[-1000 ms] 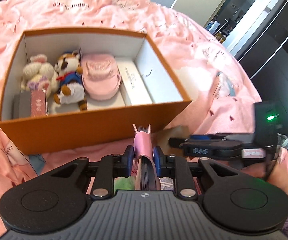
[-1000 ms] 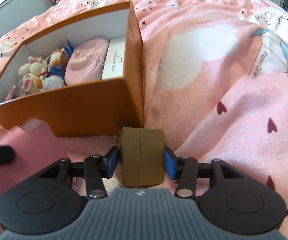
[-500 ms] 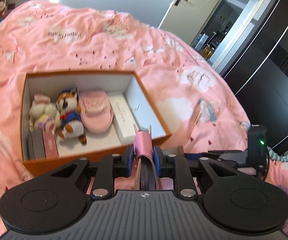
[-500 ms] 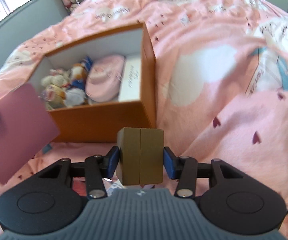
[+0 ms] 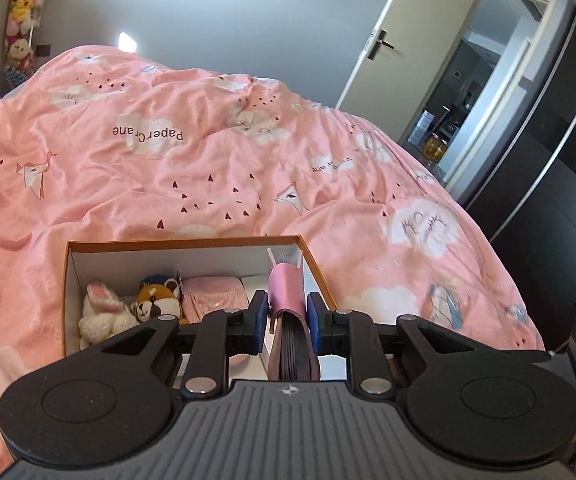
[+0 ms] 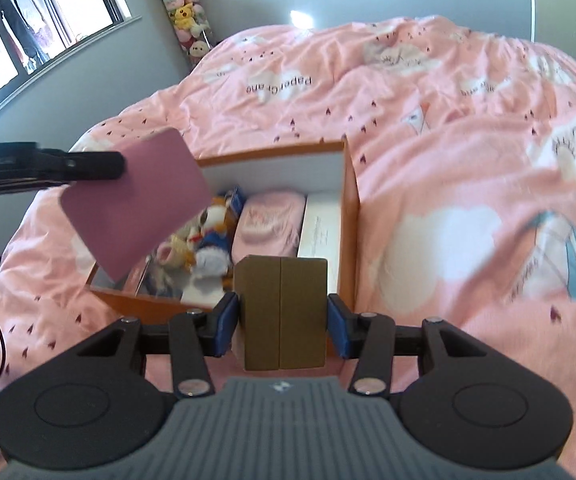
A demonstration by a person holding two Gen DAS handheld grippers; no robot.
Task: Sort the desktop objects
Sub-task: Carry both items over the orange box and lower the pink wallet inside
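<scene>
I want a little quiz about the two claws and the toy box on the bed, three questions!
1. True or false: the left claw holds a pink notebook.
2. What does the right claw grip: A a brown box, B a plush rabbit, C a cup?
3. Fill in: the orange box sits on a pink ____.

Key: 1 true. 2 A. 3 blanket.

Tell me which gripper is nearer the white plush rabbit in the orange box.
Left, probably. The left gripper hangs by the orange box's near edge, toward the rabbit's side; the right gripper hovers off the opposite corner.
</scene>
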